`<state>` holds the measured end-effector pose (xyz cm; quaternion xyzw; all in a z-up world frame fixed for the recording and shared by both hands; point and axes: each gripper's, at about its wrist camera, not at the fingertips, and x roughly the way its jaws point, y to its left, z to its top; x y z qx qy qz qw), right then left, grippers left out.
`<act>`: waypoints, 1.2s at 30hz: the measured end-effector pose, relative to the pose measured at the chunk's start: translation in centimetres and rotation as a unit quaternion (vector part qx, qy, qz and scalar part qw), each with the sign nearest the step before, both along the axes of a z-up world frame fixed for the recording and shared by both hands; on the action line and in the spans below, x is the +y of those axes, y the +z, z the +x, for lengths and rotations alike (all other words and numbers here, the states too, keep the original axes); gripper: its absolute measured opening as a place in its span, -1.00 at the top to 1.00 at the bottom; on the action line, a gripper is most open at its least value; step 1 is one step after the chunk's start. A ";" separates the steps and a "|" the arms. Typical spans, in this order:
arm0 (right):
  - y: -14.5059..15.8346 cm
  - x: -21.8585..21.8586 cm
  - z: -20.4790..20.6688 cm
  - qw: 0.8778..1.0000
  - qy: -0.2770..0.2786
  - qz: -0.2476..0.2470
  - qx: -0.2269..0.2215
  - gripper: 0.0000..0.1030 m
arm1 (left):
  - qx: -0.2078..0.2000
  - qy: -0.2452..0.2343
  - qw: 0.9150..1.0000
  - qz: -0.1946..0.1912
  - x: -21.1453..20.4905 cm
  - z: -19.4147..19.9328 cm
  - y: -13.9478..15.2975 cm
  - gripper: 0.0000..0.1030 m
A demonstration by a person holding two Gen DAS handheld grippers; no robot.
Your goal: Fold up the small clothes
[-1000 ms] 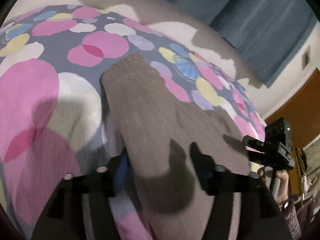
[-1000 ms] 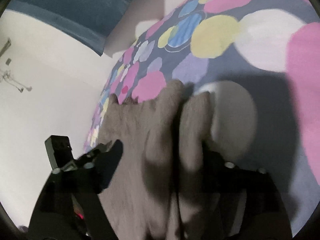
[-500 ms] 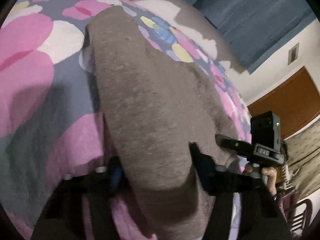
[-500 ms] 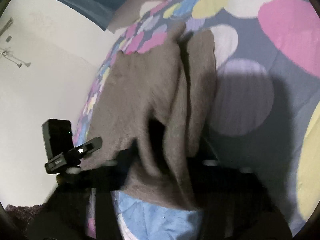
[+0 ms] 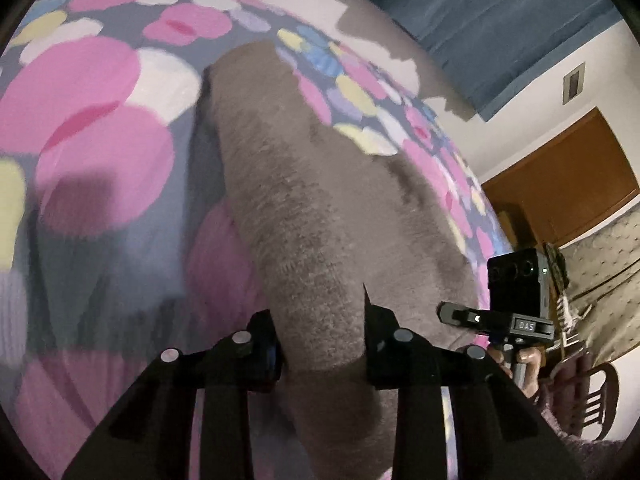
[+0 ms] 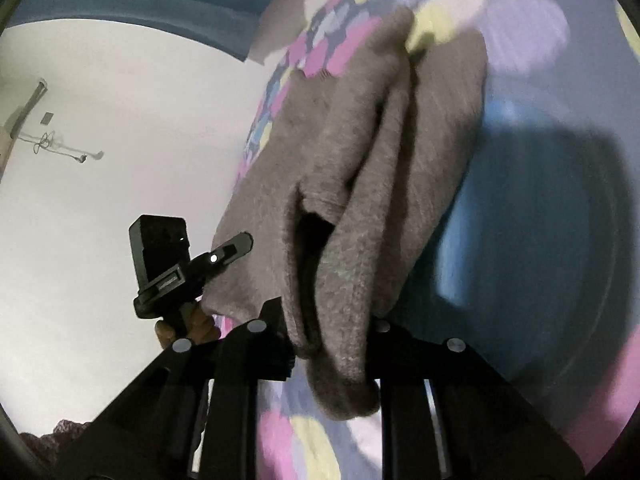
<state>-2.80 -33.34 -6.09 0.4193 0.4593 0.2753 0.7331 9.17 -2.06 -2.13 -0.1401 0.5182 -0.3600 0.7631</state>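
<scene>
Bedspread lies blurred beneath; my left gripper and right gripper are closing on the sweater, its near hem hidden.

Near end of grey knit garment ran under the camera, cut off by the bottom edge. Fabric hid the left gripper pads; right gripper pads also buried in bunched folds. Bedspread motion-blurred, pattern smeared. Hand on the far gripper mostly hidden.
</scene>
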 end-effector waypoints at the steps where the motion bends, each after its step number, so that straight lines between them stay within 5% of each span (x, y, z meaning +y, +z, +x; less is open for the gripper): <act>1: -0.5 0.2 -0.4 1.000 -0.003 -0.007 0.003 0.68 | -0.003 0.000 1.000 0.004 0.0 -0.3 -0.4 0.38; 4: -0.5 -0.1 -0.2 1.000 -0.010 -0.002 0.002 0.67 | -0.010 0.007 1.000 -0.005 0.3 -0.6 -0.9 0.26; 7: 0.7 -1.0 -1.1 0.999 -0.028 -0.025 -0.003 0.24 | -0.025 0.004 1.000 -0.004 0.3 -1.4 -0.4 -0.01; 9: 1.6 -1.9 -1.0 0.999 -0.048 -0.020 -0.010 -0.25 | -0.035 -0.001 0.999 0.002 0.3 -2.0 -0.3 -0.14; 14: 2.3 -4.6 0.6 0.994 -0.109 -0.025 -0.010 -0.46 | -0.047 -0.014 0.999 0.005 0.4 -3.7 -0.6 -0.27; 22: 1.5 -5.6 7.3 0.986 -0.160 -0.050 0.004 -0.42 | -0.048 0.000 0.999 0.017 1.2 -4.4 -1.2 -0.28; 23: 1.3 -5.4 7.8 0.986 -0.154 -0.058 0.008 -0.19 | -0.051 0.001 0.998 0.021 1.2 -4.5 -1.1 -0.28; 24: 1.1 -5.3 8.1 0.987 -0.147 -0.069 0.016 0.30 | -0.056 0.002 0.998 0.025 1.2 -4.7 -1.1 -0.31; 26: 0.3 -5.0 9.1 0.985 -0.135 -0.101 0.033 0.64 | -0.060 0.005 0.998 0.030 1.3 -5.0 -1.2 -0.37; 34: -1.2 -7.3 7.3 0.984 -0.171 -0.050 0.028 0.79 | -0.060 0.034 0.997 0.024 3.3 -4.9 -0.9 -0.44; 36: -0.5 -6.8 6.5 0.986 -0.158 -0.053 0.024 0.61 | -0.054 0.038 0.998 0.021 3.6 -4.8 -1.1 -0.44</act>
